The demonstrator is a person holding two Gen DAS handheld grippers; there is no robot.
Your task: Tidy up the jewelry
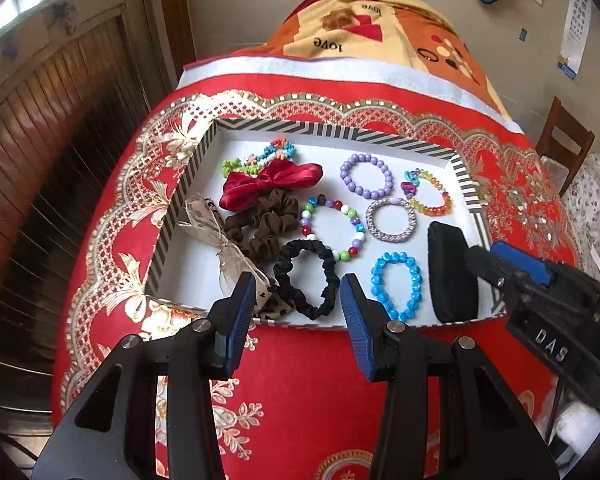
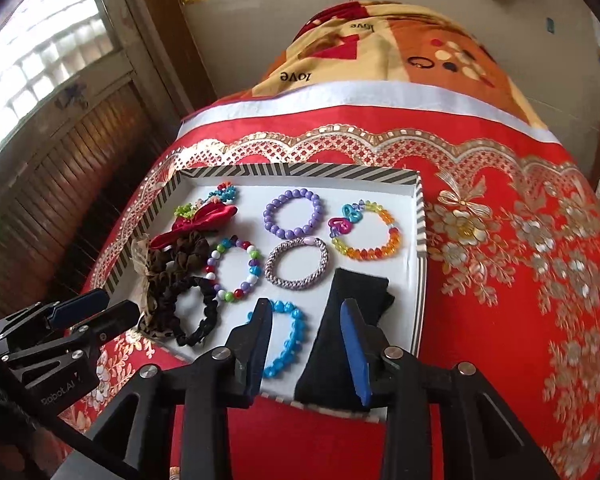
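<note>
Left wrist view shows the tabletop (image 1: pixel 300 380) under its red and gold cloth, and on it the striped tray (image 1: pixel 340 130) that holds everything I am sorting; the biggest piece near me is the black pad (image 1: pixel 452 276), standing at the tray's right end, and my right hand-held gripper (image 2: pixel 306 344) looks to be at it: in the right wrist view its jaws stand apart with the black cloth running up beside the right finger, while the other view shows the tips at the pad's edge, so I cannot tell if they pinch it or merely touch; my left hand-held gripper (image 1: pixel 298 300) is released, jaws wide, hovering over the tray's near rim above the black scrunchie (image 1: pixel 306 280); to do this step well, I judge, I should settle the pad flat against the right wall without dragging it across the blue bead bracelet (image 1: pixel 398 284) just beside it, and keep the left one clear of the scrunchies; the soft things lie heaped on the left, brown scrunchie (image 1: pixel 260 232) under the red bow (image 1: pixel 268 186); the bracelets lie flat and apart on the right, purple bead bracelet (image 1: pixel 366 176), multicolour bead bracelet (image 1: pixel 332 226), silver woven band (image 1: pixel 390 220) touching the rainbow bead bracelet (image 1: pixel 430 194).
</note>
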